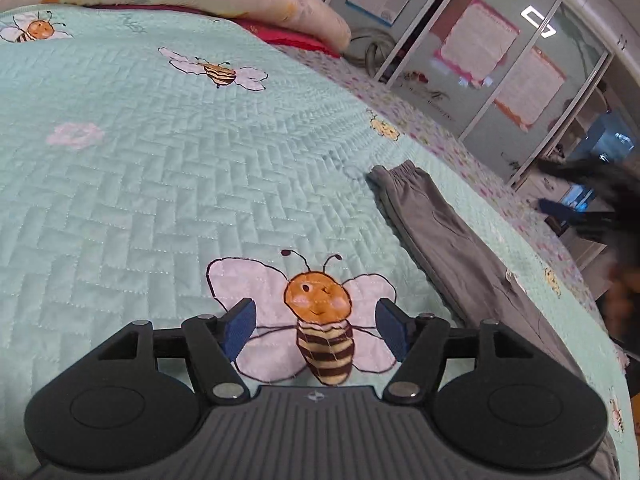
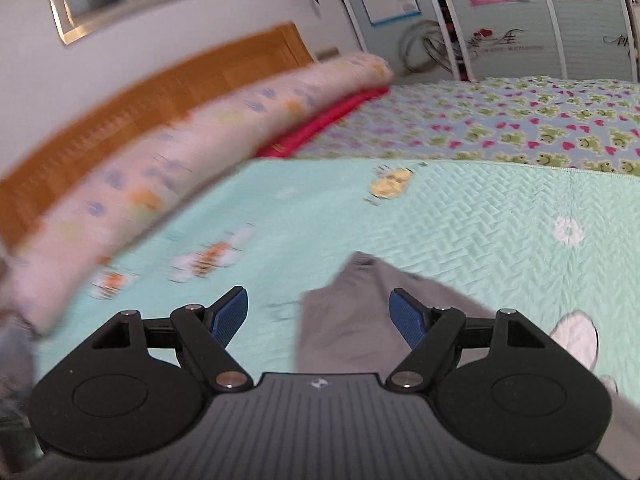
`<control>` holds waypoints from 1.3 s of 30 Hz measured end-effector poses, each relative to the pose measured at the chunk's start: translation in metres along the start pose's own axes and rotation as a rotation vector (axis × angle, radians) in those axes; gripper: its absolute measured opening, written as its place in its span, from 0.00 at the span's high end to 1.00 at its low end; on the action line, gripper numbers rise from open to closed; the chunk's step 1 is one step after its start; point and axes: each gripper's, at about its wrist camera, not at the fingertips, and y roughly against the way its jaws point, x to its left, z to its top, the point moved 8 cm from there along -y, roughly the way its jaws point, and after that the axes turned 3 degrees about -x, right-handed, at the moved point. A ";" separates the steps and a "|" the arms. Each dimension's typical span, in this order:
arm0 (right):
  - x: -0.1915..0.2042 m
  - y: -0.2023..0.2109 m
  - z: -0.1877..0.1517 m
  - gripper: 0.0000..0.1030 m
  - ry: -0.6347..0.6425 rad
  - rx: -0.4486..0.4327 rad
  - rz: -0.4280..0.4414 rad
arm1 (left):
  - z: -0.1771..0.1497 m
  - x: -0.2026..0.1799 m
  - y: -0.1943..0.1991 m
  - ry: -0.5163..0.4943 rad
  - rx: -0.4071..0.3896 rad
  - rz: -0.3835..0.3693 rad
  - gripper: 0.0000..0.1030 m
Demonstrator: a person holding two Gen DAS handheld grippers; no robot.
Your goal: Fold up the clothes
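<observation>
The left gripper (image 1: 316, 326) hangs wide open and empty over a bee on the green quilt (image 1: 160, 184). Grey trousers (image 1: 448, 240) lie flat to its right. The right gripper (image 2: 318, 318), wide open and empty, hovers above the trousers.

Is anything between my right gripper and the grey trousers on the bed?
Nothing visible. The right gripper is open right over the grey trousers, with only bare quilt around them. The left gripper is open off to the side.

grey trousers (image 1: 448, 232), stretched flat on quilt (image 1: 160, 184)
</observation>
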 end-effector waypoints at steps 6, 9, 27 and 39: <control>-0.034 -0.076 -0.004 0.25 0.153 0.020 -0.157 | -0.004 0.000 -0.005 -0.038 -0.012 -0.069 0.33; -0.054 -0.103 -0.004 0.25 0.186 0.047 -0.201 | -0.005 0.003 -0.011 -0.020 -0.009 -0.087 0.33; -0.039 -0.136 -0.043 1.00 0.334 0.211 -0.126 | -0.007 0.003 -0.011 -0.028 -0.021 -0.100 0.28; 0.116 -0.004 -0.073 1.00 0.654 0.030 -0.097 | 0.011 0.041 0.010 0.407 0.048 -0.323 0.28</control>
